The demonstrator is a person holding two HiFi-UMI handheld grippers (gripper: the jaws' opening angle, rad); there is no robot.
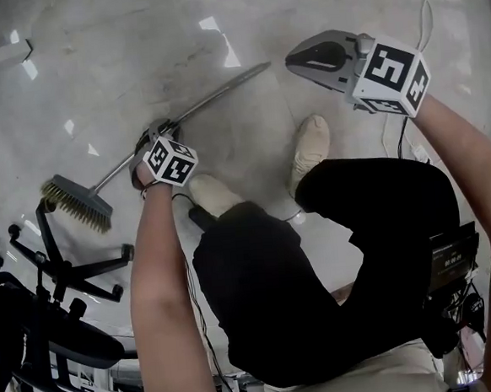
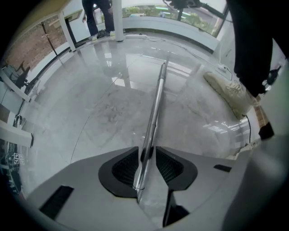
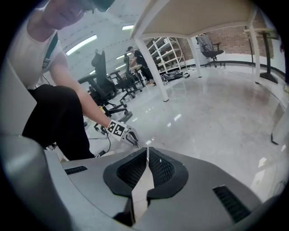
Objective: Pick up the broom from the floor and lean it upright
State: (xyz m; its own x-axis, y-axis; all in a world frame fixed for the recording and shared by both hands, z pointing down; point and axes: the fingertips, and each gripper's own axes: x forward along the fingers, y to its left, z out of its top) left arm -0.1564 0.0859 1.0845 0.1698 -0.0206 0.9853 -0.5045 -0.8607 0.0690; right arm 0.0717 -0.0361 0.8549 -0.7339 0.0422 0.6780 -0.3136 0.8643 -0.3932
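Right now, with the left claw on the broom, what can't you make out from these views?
- Broom head: out of frame in the left gripper view, behind that camera. Only the head view shows it.
- Whether the broom head touches the floor: the head view looks steeply down and gives no height cue.
- Left claw, shut on the broom handle: in the head view its jaws are covered by the marker cube.
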